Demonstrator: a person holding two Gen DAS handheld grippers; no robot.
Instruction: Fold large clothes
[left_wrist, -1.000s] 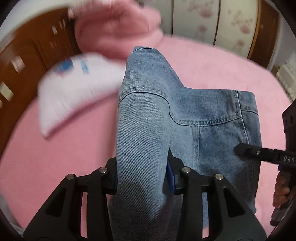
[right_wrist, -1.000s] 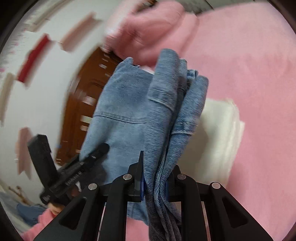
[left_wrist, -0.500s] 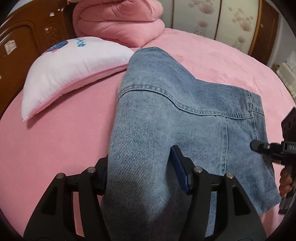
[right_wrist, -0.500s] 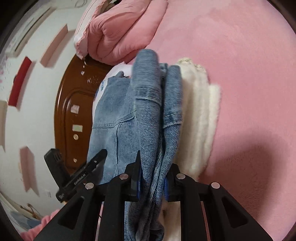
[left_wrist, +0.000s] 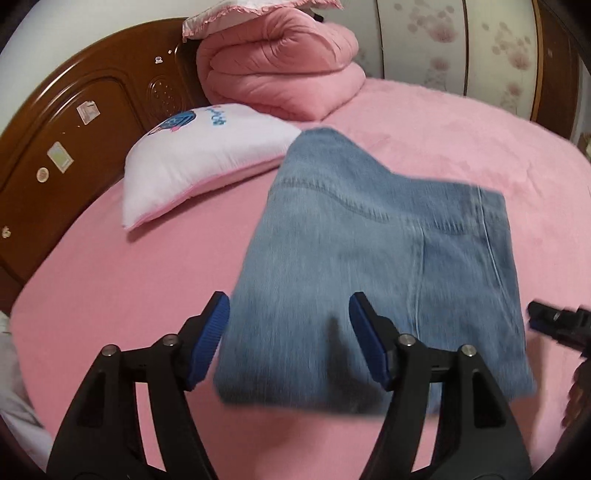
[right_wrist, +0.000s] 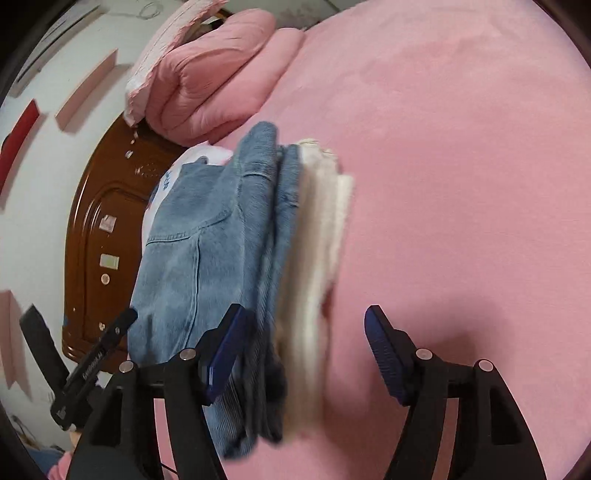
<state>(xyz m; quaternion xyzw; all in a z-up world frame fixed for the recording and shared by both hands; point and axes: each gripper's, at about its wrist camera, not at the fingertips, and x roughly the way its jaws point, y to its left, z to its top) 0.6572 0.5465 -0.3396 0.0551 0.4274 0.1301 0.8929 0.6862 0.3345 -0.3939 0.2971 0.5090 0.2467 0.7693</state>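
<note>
Denim jeans (left_wrist: 376, 266), folded into a thick rectangle, lie flat on the pink bedsheet (left_wrist: 110, 288) roughly mid-bed

Left wrist view, left to right: brown wooden headboard (left_wrist: 74, 147) with small stickers on it, white pillow (left_wrist: 207, 155) with a blue print lying just beside the jeans' far corner, folded pink quilt (left_wrist: 280, 70) stacked behind the pillow against the headboard, then the jeans, then floral wardrobe doors (left_wrist: 424, 40) at the back. Left gripper (left_wrist: 290, 341) released, jaws have just been opening; blue pads stand apart on either side of the jeans' near edge, no visible pressing on the cloth, near edge blurred. Tip of the other gripper pokes in at the far right edge, just beside the jeans' right side

Right wrist view, left to right: white wall, headboard, the left tool's black finger low left, jeans seen edge-on as stacked layers, a cream-white folded fabric (right_wrist: 321, 236) directly under the denim on its right side, touching it, then bare pink sheet. Right gripper (right_wrist: 304, 354) released, jaws have just been opening; the left pad sits close against the edge of the denim stack, the right pad well clear over bare sheet, layers between them not clamped. Cream fabric's lower part blurred, can't tell what garment it is
</note>
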